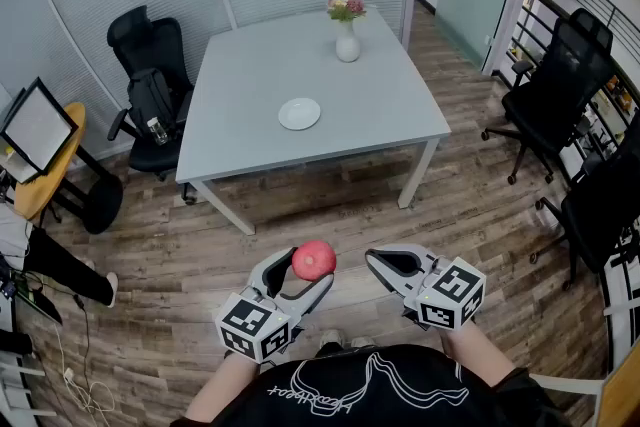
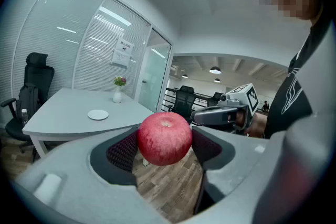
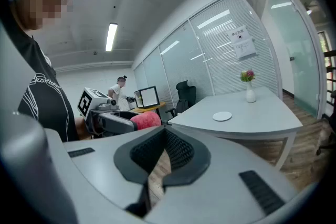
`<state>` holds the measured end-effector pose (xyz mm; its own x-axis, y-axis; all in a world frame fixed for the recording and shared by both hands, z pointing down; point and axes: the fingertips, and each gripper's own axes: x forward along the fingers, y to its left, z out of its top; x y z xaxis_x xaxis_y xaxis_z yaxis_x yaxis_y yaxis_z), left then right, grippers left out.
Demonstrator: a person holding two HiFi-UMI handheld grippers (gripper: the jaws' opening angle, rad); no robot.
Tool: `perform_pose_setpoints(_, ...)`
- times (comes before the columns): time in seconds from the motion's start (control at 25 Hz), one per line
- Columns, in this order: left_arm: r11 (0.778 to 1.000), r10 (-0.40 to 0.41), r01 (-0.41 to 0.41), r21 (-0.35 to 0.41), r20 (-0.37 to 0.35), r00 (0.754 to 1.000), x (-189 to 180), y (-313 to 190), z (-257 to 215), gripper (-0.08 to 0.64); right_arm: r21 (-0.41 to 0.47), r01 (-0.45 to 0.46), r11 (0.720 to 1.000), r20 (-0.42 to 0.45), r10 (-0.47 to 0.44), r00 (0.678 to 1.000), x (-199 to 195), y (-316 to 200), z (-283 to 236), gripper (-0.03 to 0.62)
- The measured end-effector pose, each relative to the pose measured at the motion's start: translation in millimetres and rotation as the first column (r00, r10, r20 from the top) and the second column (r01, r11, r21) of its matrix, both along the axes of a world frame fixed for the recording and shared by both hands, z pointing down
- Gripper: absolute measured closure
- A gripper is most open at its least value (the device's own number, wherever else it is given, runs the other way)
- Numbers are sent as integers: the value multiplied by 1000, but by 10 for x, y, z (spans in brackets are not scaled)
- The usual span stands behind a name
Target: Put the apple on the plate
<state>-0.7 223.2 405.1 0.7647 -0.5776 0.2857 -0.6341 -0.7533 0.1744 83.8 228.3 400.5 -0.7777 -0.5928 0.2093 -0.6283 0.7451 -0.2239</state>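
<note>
Hand-held grippers: left (image 2: 166, 147) grasps apple (image 2: 164, 136), right (image 3: 164, 132) clenched empty. Right gripper view alone shows bystander (image 3: 121, 87).

I'm seeing a flower vase (image 1: 347, 43) standing near the table's (image 1: 390, 105) far right corner, a black chair (image 1: 150, 75) at its left edge.

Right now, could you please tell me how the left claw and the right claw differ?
The left claw grips the red apple between its pads; the right claw holds nothing. The left claw's jaws stand wide, spread by the apple; the right claw's jaws are closed together. Both are held side by side in front of the person, short of the table, where the plate waits.
</note>
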Motion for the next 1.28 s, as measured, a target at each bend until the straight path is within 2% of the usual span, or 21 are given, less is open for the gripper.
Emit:
perform_pose_setpoints(0.4,1000,-11,10,12,9,1000,159,117,-53,229,6,-3,1000,11,3,1000,184,81,-26,583)
perform_pose_setpoints(0.56,999,-26,25,33,5,1000,215,172,-118,229,3,-40,999,53,40,998,350,87,-72,583)
perform_pose_setpoints(0.72,998,-33,33,60,-2,999,318,278,-187,229,16,-13,1000,109,11,994,461,204,-154,583)
perform_pose_setpoints(0.96,995,-34,34,97,-5,999,463,443,-243,229,33,-17,999,75,14,997,651,323,-154,583)
perform_pose_setpoints(1.28,991,-62,66,113,-41,997,484,501,-278,229,50,30,998,73,-34,997,625,378,-208,583)
